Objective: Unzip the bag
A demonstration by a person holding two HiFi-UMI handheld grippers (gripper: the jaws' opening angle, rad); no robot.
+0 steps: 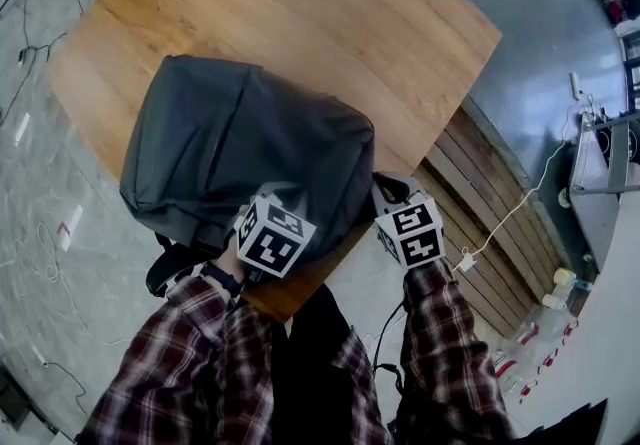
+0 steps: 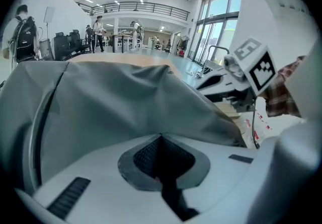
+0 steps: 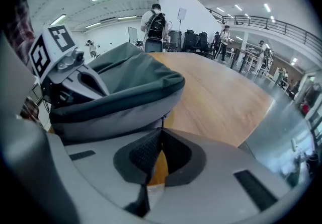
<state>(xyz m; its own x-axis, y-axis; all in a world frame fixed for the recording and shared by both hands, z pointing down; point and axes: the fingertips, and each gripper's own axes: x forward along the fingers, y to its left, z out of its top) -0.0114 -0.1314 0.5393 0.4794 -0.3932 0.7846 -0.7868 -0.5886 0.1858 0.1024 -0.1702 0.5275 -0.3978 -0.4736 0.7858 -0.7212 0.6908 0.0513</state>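
Indoors, wooden table [image 1: 300, 23] under bag [image 1: 240, 143]

That dark grey cloth backpack [image 1: 250, 153] looks matt and finely woven, and the round wooden table [image 1: 330, 23] has a smooth satin grain. The left gripper [image 2: 161, 136] is smooth pale plastic, its pads [image 2: 146, 157] rough and dark.

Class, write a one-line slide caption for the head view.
Left gripper and right gripper at the near edge of a grey bag on a wooden table.
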